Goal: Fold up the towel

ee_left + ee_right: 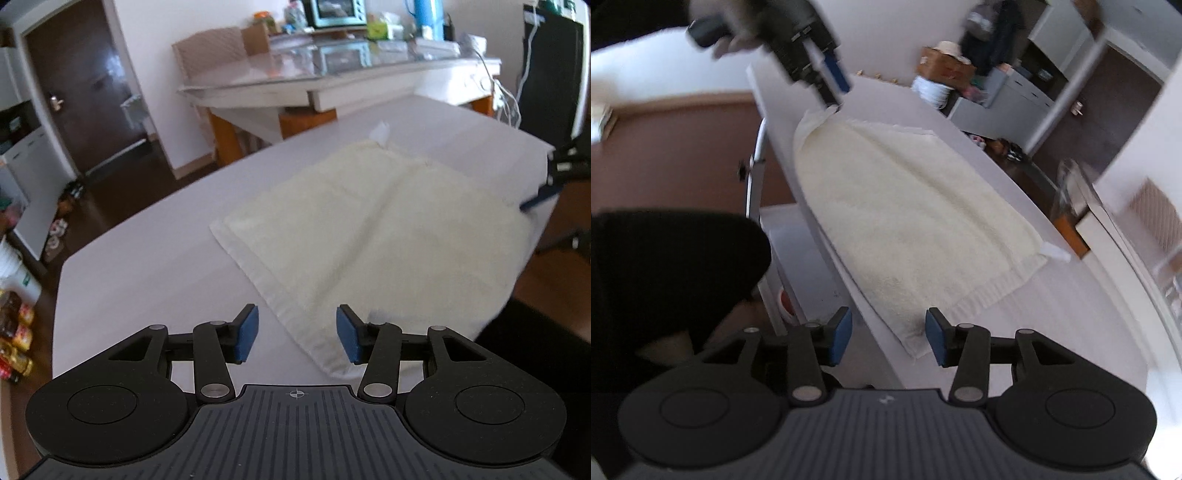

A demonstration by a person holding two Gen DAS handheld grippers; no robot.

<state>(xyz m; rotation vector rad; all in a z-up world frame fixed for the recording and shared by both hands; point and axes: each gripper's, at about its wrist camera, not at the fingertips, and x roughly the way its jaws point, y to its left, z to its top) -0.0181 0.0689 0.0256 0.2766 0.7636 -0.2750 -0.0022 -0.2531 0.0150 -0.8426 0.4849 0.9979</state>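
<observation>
Your towel [376,236] lies flat on the surface [147,258]. Both hand-held grippers, left [297,334] and right [888,338], are released, each poised at a near corner, likely to pinch and fold.

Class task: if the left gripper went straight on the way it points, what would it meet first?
Most likely the towel: the open left gripper frames its near corner on the table. Height above the cloth is unclear.
</observation>
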